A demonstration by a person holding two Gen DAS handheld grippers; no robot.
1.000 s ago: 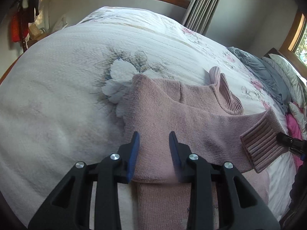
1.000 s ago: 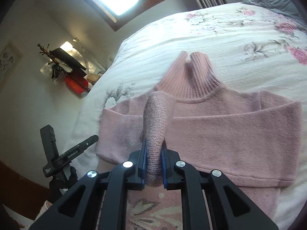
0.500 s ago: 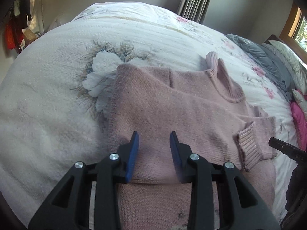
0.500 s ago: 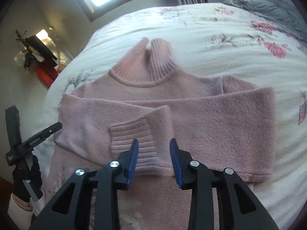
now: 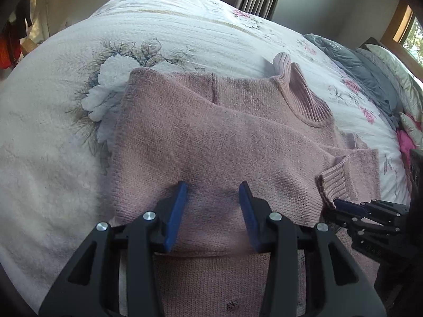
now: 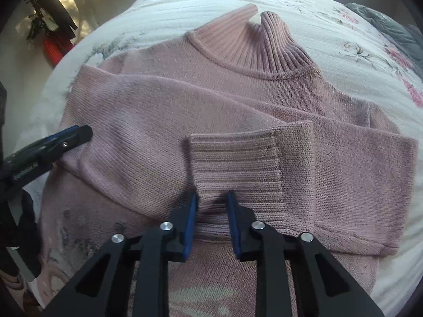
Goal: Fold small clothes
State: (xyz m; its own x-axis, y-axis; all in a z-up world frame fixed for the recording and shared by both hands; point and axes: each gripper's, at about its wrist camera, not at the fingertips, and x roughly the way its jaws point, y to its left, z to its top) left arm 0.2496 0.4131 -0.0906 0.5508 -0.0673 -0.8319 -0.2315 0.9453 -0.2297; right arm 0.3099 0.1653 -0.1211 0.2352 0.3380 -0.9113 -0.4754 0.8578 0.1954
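A pink knitted turtleneck sweater (image 5: 216,137) (image 6: 211,100) lies flat on the bed with both sleeves folded across its chest. The ribbed cuff (image 6: 235,161) of the top sleeve rests near the middle; in the left wrist view that cuff (image 5: 334,185) is at the right. My left gripper (image 5: 212,194) hovers open over the folded sleeve, holding nothing. My right gripper (image 6: 212,202) is open, its blue pads on either side of the cuff's lower edge. Each gripper appears in the other's view: the right gripper (image 5: 343,206) beside the cuff, the left gripper (image 6: 76,134) over the sweater's left side.
The bed's white floral quilt (image 5: 171,34) (image 6: 343,39) spreads all around the sweater. Grey and pink bedding (image 5: 370,76) is piled at the far right. A red and black object (image 6: 53,34) stands beside the bed at the left.
My right gripper laid the sleeve it held across the sweater's chest, let go and opened. Both grippers have moved in closer to the sweater.
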